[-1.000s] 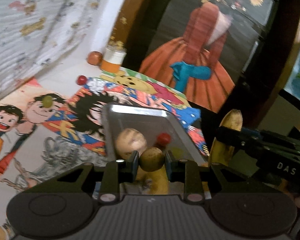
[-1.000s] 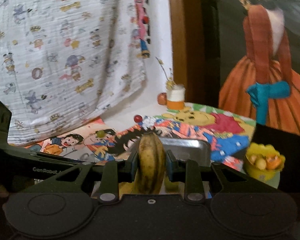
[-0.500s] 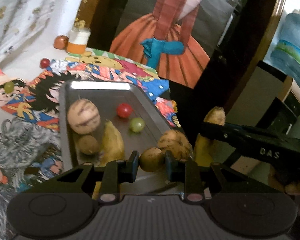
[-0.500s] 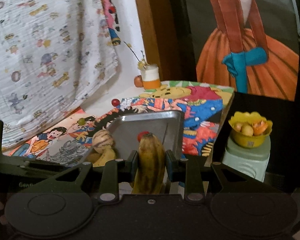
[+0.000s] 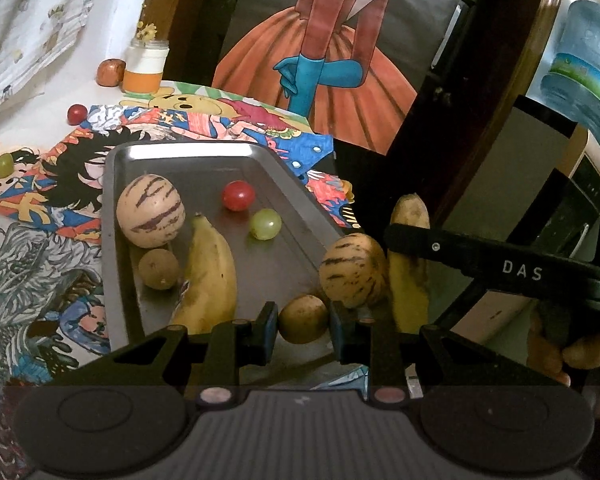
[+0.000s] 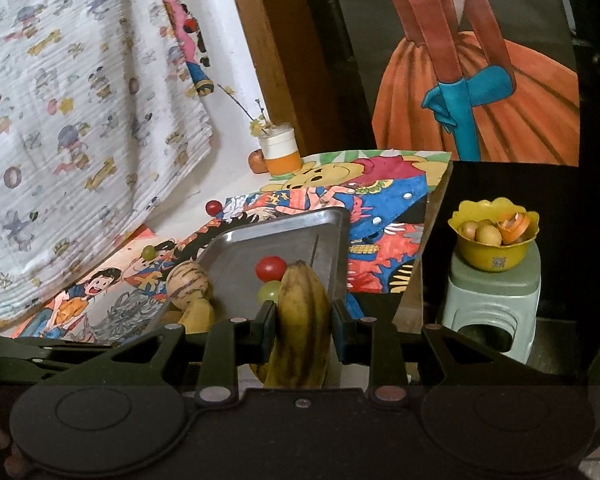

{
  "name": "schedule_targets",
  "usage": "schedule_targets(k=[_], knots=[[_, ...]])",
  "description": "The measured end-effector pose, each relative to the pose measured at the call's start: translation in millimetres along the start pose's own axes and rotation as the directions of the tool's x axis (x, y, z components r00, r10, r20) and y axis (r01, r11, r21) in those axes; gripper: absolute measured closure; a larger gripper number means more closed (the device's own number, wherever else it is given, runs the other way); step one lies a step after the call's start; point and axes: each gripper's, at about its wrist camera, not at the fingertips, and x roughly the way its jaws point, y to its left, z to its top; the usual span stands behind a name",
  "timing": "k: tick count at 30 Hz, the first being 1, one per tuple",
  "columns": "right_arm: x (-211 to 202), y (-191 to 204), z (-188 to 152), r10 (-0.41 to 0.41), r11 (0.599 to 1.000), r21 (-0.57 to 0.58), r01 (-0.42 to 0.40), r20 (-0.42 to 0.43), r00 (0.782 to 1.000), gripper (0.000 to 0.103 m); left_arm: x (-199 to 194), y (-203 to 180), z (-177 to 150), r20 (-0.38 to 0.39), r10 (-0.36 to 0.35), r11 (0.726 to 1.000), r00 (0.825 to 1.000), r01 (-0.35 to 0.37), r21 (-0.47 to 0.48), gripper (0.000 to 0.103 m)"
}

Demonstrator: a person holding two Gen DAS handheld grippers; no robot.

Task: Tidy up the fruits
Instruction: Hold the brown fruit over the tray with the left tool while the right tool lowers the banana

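My left gripper is shut on a small round brownish-yellow fruit, held over the near end of a metal tray. In the tray lie a striped melon, a small brown fruit, a banana, a red cherry tomato, a green grape and a second striped melon at its right rim. My right gripper is shut on a spotted banana, upright just right of the tray's near corner; this held banana also shows in the left wrist view.
Loose on the cartoon-printed cloth are a green grape, a red cherry tomato and a reddish fruit beside an orange-and-white jar. A yellow bowl of fruit stands on a grey stool right of the table.
Both grippers have come nearer and lower over the tray, each keeping its fruit. The tray's contents, half hidden a second ago, now lie in full view.
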Motion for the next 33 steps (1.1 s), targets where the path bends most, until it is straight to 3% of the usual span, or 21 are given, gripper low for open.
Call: schedule_targets(k=[5,13,21,33], knots=[[2.2,-1.9,-4.4,0.006,0.999,0.036,-0.006,0.014,1.000,0.072,0.4,-0.8,0.4,0.004,0.017,1.000,1.000,-0.017,0.013,0.073],[5.2,-1.1,-7.5,0.007,0.996,0.092,-0.012,0.049,0.999,0.072,2.8,-7.3,-0.9,0.002,0.100,0.991,0.995,-0.100,0.087,0.073],[10.2,-14.0,-10.0,0.010,0.975,0.221,-0.026,0.073,0.997,0.072,2.6,-9.5,-3.0,-0.001,0.131,0.985,0.991,-0.130,0.111,0.073],[23.4,-0.1,-1.2,0.004,0.989,0.147,-0.017,0.087,0.996,0.072,2.6,-8.9,-3.5,0.000,0.133,0.985,0.991,-0.133,0.107,0.071]])
